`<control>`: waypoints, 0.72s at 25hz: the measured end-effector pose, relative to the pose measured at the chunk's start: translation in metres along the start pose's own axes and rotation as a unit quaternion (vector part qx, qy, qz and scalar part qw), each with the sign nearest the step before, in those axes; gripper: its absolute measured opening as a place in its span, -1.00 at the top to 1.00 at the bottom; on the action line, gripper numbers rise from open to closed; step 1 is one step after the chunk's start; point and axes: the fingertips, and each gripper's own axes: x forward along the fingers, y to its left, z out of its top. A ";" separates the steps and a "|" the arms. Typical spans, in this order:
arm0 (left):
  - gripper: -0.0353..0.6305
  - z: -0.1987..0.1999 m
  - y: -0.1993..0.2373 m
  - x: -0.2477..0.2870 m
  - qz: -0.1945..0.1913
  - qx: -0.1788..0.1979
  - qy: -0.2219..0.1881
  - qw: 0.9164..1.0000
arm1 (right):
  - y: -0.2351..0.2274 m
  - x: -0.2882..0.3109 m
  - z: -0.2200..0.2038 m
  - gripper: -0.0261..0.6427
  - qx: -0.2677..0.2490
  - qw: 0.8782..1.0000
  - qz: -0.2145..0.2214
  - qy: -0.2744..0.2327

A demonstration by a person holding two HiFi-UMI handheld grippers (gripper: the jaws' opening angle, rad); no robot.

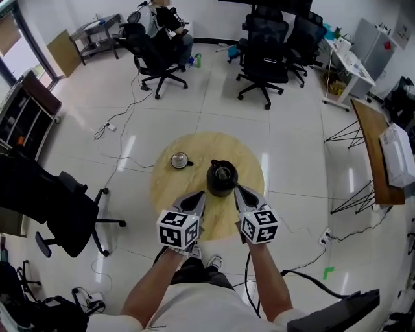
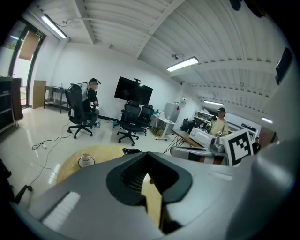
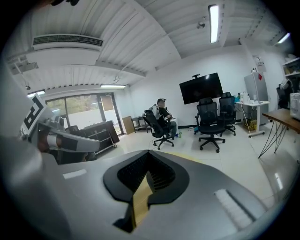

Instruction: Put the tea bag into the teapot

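Note:
A black teapot (image 1: 222, 177) stands at the middle of the round wooden table (image 1: 246, 155); its top edge shows in the left gripper view (image 2: 132, 151). A small round piece, perhaps the lid (image 1: 180, 160), lies to the teapot's left (image 2: 85, 161). No tea bag shows in any view. My left gripper (image 1: 198, 196) is shut and empty, hovering over the table's near edge just left of the teapot (image 2: 147, 154). On the teapot's near right, my right gripper (image 1: 238, 190) is also shut with nothing held (image 3: 149, 152).
Black office chairs stand behind the table (image 1: 264, 52) and at the left (image 1: 58, 207). A person sits at the far back (image 1: 165, 19). Cables trail across the tiled floor (image 1: 123, 123). A wooden desk with a white box (image 1: 379, 155) lines the right side.

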 end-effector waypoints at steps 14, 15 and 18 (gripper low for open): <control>0.86 -0.037 -0.026 -0.065 -0.020 0.008 -0.008 1.000 | 0.037 -0.055 -0.047 0.92 0.023 0.999 -0.018 -0.015; 0.86 -0.040 -0.027 -0.072 -0.025 0.007 -0.008 1.000 | 0.039 -0.061 -0.051 0.92 0.028 0.999 -0.024 -0.015; 0.86 -0.048 -0.028 -0.100 -0.042 0.008 -0.011 0.999 | 0.048 -0.078 -0.063 0.92 0.043 0.998 -0.048 -0.015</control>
